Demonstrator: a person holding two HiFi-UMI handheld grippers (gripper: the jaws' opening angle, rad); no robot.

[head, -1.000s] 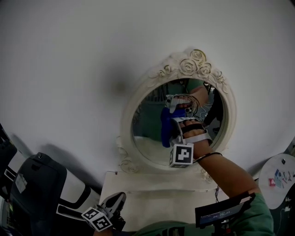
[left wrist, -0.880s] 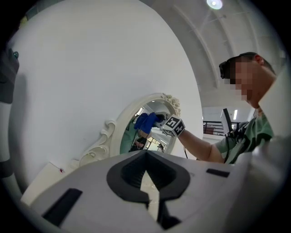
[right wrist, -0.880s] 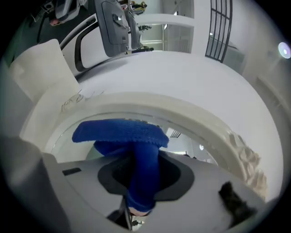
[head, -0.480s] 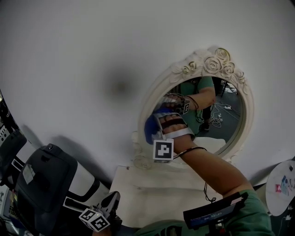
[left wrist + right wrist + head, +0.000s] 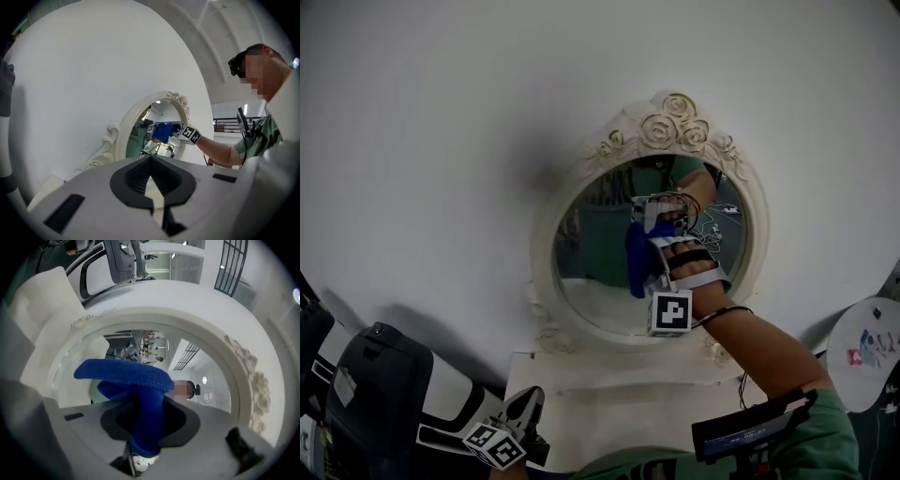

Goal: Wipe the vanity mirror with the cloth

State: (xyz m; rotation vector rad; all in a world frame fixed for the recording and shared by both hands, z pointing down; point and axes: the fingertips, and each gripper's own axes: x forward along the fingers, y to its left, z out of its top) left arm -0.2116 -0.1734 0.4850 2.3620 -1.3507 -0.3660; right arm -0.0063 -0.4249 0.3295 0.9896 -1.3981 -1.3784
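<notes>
Two claws are seen: the right claw (image 5: 645, 251) is clamped on a blue cloth (image 5: 635, 267), which is held against the glass of the oval vanity mirror (image 5: 591, 272), right of its middle. The mirror is framed in cream with carved roses (image 5: 670, 127) on top and is set against a white wall (image 5: 441, 141). The left claw (image 5: 528, 408) is held low over the desk (image 5: 609, 394), well apart from the mirror, its jaws drawn together and empty, and a black-and-white square marker is shown on each cube (image 5: 668, 312).
</notes>
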